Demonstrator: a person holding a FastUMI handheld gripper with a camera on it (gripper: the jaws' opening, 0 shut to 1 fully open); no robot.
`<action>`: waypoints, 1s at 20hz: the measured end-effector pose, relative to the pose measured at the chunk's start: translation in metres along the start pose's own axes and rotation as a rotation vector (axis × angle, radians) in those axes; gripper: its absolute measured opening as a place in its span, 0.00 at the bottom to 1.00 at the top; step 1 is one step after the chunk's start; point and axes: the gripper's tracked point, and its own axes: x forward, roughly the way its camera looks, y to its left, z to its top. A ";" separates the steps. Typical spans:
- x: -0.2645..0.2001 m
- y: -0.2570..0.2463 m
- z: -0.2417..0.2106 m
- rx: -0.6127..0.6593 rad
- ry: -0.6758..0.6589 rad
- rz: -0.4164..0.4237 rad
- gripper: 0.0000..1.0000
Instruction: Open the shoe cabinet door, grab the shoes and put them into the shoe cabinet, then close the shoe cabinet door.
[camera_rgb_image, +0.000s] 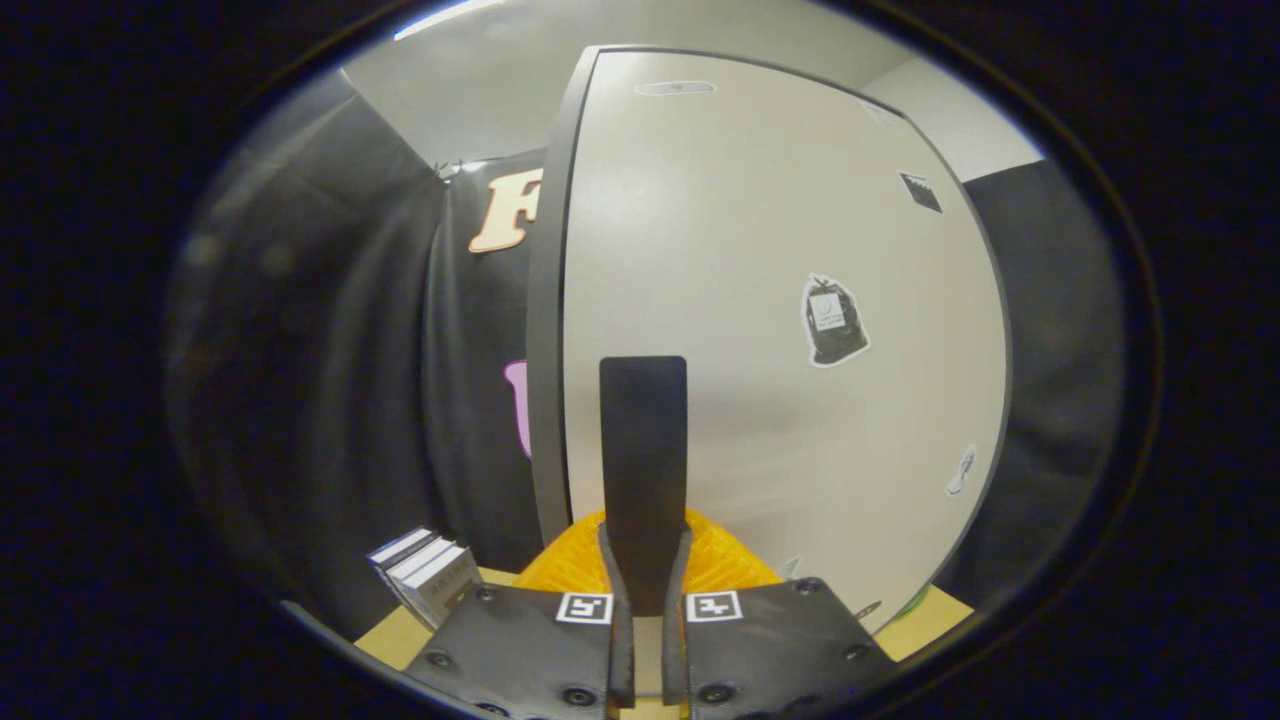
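fingers (645, 590) are pinching the dark handle (643, 470) on the pale shoe cabinet door (780, 300) directly ahead; keeping that pinch firm and following the door's swing arc is looking wisest. shoes aren't visible here.

A few boxes (425, 575) stood upright in a row on the tabletop (395, 640), close to the black cloth wall (330, 400). Overhead ran a pale ceiling (480, 90).
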 end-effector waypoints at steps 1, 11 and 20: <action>-0.001 0.000 -0.002 0.002 0.004 0.006 0.07; -0.034 -0.004 -0.003 0.030 0.023 0.113 0.07; -0.110 -0.038 0.000 0.040 0.052 0.327 0.07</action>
